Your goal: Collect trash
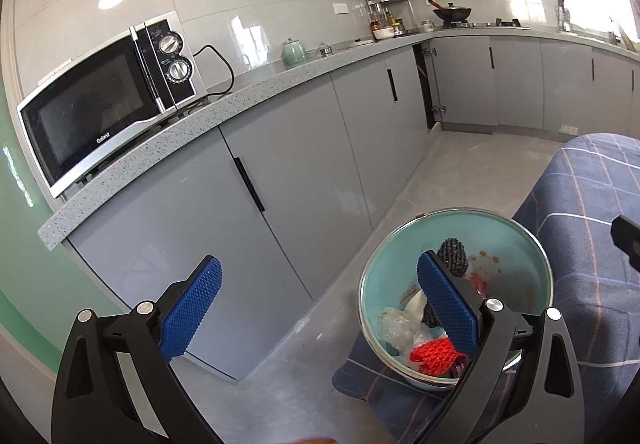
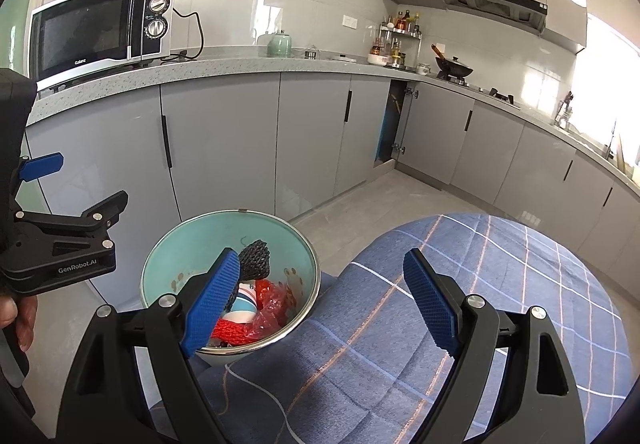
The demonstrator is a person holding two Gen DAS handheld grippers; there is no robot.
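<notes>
While both tongs hover over a checked cloth, the scene reads as follows.

Left tongs (image 1: 320,308): jaws stand wide, nothing between the blue pads; one pad overlaps the bowl in the left wrist view, but contact cannot be told.

Right tongs (image 2: 320,308): jaws stand wide and hold nothing; the left pad lies in front of the bowl's near rim, the right pad over the cloth.

Bowl (image 2: 192,240): pale teal inside with a metal rim, resting at the edge of the blue checked cloth (image 2: 460,304), tilted toward the camera in the right wrist view.

Trash: lies inside the bowl, comprising red netting (image 1: 434,354), a black mesh piece (image 1: 452,256), crumpled clear plastic (image 1: 394,328) and red film (image 2: 276,304).

Tabletop (image 1: 192,136): grey speckled, running along the wall above grey cabinet doors (image 2: 224,132).

Microwave (image 1: 100,104): on the tabletop's left end, cord plugged behind it.

Green jar (image 1: 294,52): further along the tabletop.

Wok (image 2: 454,66): on the hob near the corner.

Person's hand (image 2: 20,316): grips the left device at the picture's left edge.
</notes>
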